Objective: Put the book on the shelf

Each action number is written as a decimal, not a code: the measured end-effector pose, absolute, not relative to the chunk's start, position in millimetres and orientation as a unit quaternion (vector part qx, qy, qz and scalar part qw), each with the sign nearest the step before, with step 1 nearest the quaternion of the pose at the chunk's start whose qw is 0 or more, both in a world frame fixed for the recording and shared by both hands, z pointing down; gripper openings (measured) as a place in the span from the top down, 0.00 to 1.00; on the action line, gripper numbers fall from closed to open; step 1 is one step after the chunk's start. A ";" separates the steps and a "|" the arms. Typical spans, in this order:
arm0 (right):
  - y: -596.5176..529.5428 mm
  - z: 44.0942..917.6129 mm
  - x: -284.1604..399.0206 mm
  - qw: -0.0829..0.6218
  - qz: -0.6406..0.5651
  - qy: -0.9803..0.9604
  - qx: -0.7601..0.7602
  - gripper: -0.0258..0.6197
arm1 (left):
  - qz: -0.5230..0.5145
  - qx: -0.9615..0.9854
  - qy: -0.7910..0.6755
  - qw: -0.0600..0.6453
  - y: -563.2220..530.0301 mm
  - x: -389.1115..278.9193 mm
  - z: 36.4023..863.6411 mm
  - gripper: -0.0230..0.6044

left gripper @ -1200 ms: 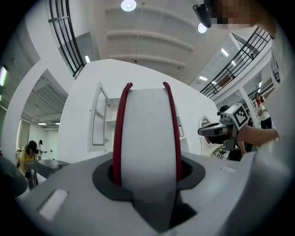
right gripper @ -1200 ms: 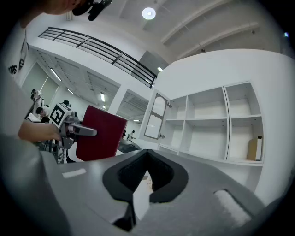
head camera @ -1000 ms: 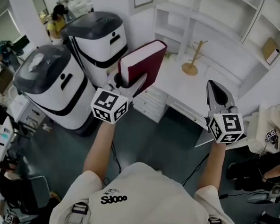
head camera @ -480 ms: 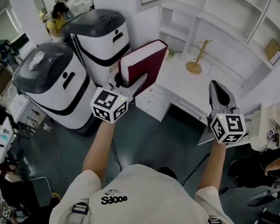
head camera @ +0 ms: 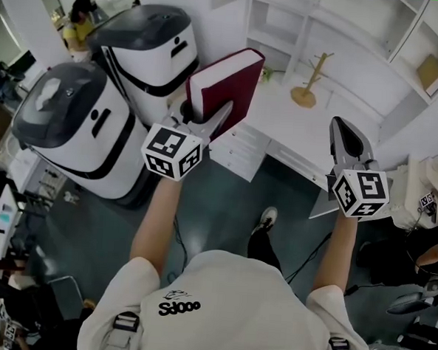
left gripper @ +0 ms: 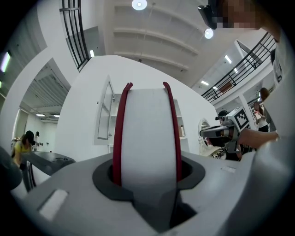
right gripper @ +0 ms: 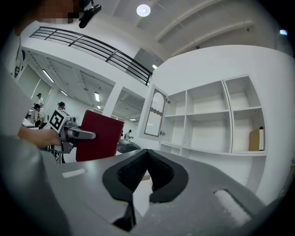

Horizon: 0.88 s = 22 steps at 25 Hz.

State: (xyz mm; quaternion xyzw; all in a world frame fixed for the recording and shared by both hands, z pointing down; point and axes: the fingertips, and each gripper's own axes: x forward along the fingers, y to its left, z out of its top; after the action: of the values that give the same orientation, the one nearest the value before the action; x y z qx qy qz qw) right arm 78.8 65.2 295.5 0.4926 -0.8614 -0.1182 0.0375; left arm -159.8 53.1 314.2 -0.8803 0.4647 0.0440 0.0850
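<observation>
A dark red hardcover book (head camera: 226,86) stands upright in my left gripper (head camera: 207,122), which is shut on its lower edge. In the left gripper view its white page block (left gripper: 147,133) fills the space between the jaws, with a red cover on each side. The book hangs above the left end of the white desk (head camera: 281,130). The white shelf unit (head camera: 287,30) rises behind the desk, and its open compartments (right gripper: 207,120) show in the right gripper view. My right gripper (head camera: 345,138) hovers over the desk's front edge, shut and holding nothing.
Two tall white and grey machines (head camera: 74,128) (head camera: 148,55) stand left of the desk. A wooden peg stand (head camera: 307,83) sits on the desk. A brown box (head camera: 429,72) rests in a right shelf compartment. Desk drawers (head camera: 235,153) are below the book. People stand far left.
The person has stepped forward, and a shoe now shows on the floor. Both grippers sit slightly higher in the head view. The book remains gripped at the same tilt.
</observation>
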 end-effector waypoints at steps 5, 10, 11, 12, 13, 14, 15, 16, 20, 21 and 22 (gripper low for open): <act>20.7 295.0 89.9 0.030 -0.120 -0.866 0.484 0.96 | 0.042 -0.876 0.472 0.086 15.3 -147.3 316.2 0.60; -44.5 285.5 104.9 0.024 -0.124 -0.872 0.472 0.96 | 0.043 -0.870 0.484 0.086 -43.6 -131.2 307.2 0.60; -58.7 284.3 109.5 0.023 -0.122 -0.874 0.470 0.96 | 0.043 -0.868 0.487 0.084 -56.6 -126.5 305.3 0.60; -73.7 283.2 114.2 0.023 -0.120 -0.876 0.466 0.96 | 0.043 -0.867 0.490 0.084 -69.6 -121.6 303.2 0.60; -89.4 281.6 118.9 0.024 -0.119 -0.878 0.462 0.96 | 0.043 -0.865 0.493 0.084 -82.7 -116.5 300.7 0.60; -105.5 278.8 123.7 0.024 -0.120 -0.880 0.459 0.96 | 0.045 -0.863 0.496 0.085 -95.9 -111.2 297.7 0.60; -121.4 275.1 128.6 0.025 -0.123 -0.881 0.455 0.96 | 0.047 -0.861 0.499 0.086 -109.2 -106.0 294.4 0.60; -136.8 270.7 133.7 0.024 -0.125 -0.883 0.453 0.96 | 0.050 -0.859 0.502 0.087 -122.7 -100.8 291.4 0.60; -194.7 258.4 152.3 0.019 -0.127 -0.888 0.441 0.96 | 0.057 -0.851 0.515 0.084 -175.9 -80.5 282.5 0.60; -208.2 256.8 156.7 0.019 -0.127 -0.890 0.437 0.96 | 0.057 -0.850 0.517 0.085 -188.1 -75.2 280.0 0.60; -221.3 255.0 161.2 0.019 -0.128 -0.892 0.434 0.96 | 0.058 -0.848 0.519 0.086 -199.7 -69.8 277.4 0.60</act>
State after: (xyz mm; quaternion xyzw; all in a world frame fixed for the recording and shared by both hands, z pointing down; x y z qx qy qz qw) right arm 161.2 -221.3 255.0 0.4340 -0.8916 -0.1279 0.0189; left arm -69.8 -199.7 277.4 -0.8482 0.5193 0.0583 0.0860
